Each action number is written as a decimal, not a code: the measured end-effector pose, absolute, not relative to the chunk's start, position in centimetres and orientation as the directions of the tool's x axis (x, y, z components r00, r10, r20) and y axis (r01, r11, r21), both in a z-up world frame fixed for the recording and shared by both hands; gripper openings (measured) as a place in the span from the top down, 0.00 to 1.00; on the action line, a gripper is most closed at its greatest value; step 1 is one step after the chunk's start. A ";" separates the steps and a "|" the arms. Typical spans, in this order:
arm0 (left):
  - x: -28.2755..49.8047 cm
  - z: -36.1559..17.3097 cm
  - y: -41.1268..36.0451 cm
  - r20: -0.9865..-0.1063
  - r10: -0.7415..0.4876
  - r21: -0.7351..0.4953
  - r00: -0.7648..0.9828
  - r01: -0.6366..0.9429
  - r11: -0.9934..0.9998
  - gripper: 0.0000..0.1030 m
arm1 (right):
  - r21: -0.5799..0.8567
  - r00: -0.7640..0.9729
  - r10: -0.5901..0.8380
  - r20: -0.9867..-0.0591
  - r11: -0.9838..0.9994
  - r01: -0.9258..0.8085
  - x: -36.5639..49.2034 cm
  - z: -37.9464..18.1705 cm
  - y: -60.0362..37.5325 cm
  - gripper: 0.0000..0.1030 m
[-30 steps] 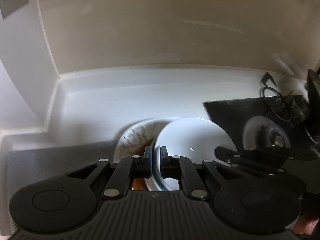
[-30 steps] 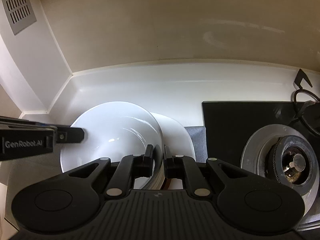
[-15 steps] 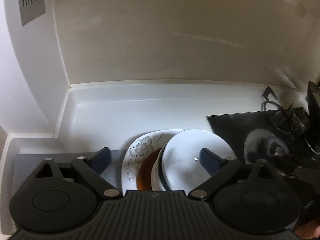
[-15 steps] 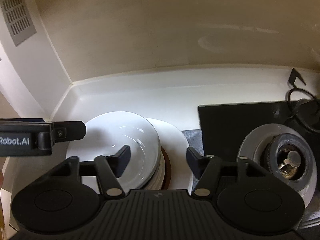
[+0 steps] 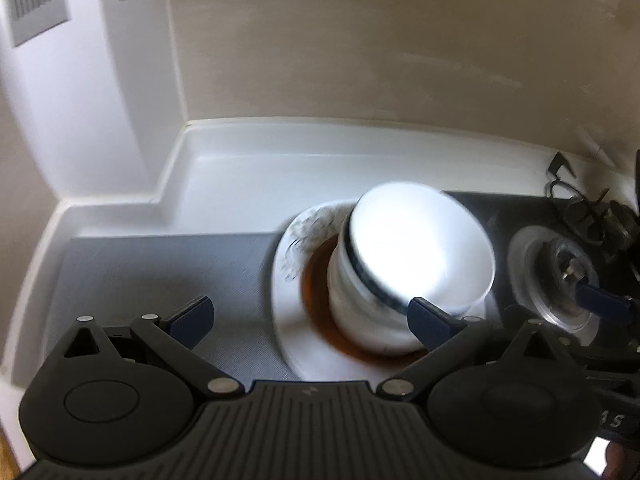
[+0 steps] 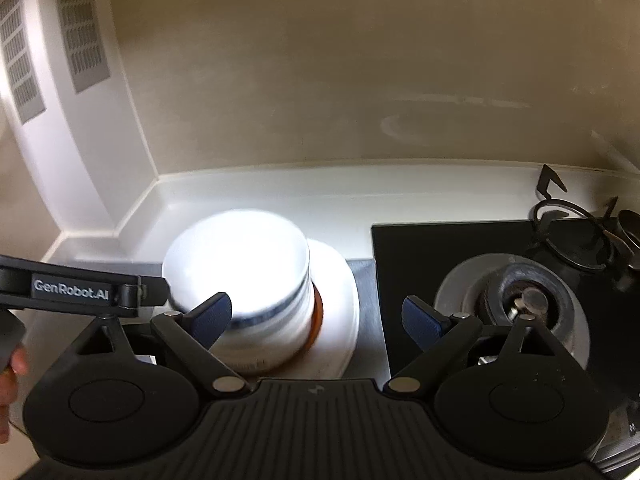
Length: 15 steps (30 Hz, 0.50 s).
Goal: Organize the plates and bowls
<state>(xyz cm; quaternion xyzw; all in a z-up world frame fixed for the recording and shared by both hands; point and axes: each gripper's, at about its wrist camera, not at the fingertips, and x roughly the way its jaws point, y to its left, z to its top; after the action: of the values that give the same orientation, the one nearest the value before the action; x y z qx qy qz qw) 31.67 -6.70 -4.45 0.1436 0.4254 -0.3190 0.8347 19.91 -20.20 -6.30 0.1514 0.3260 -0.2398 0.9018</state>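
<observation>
Both claws gape wide and hold nothing: left gripper (image 5: 310, 320), and right gripper (image 6: 318, 318), whose jaws have just been opening. A second ago each pinched the rim of the white glazed bowl stack (image 5: 404, 264); now it stands free on the flowered white plate (image 5: 296, 280), on the grey mat (image 5: 160, 272) beside the black gas hob (image 6: 500, 280). Ceramic: heavy, slick, chippable, so grip any rim squarely.
</observation>
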 end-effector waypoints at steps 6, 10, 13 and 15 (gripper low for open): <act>28.5 -4.0 -4.1 -0.790 -0.372 0.008 0.488 0.615 0.789 0.00 | 0.127 0.712 -0.311 -0.630 0.863 0.490 16.9 -6.1 -18.5 0.07; 26.2 -3.6 -2.7 -0.774 -0.356 0.019 0.524 0.581 0.814 0.00 | 0.125 0.730 -0.286 -0.621 0.884 0.451 15.5 -6.4 -17.9 0.06; 24.3 -3.5 -2.1 -0.764 -0.329 0.048 0.555 0.558 0.829 0.00 | 0.136 0.752 -0.262 -0.606 0.897 0.422 14.4 -6.1 -17.5 0.03; 23.3 -3.6 -2.0 -0.771 -0.302 0.069 0.560 0.546 0.835 0.00 | 0.133 0.766 -0.248 -0.592 0.908 0.397 13.6 -6.0 -17.2 0.02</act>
<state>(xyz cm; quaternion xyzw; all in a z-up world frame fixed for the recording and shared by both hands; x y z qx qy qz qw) 23.31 -1.97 -3.63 0.1521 0.4007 -0.2437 0.8700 13.62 -17.17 -6.04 0.1264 0.2945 -0.1734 0.9313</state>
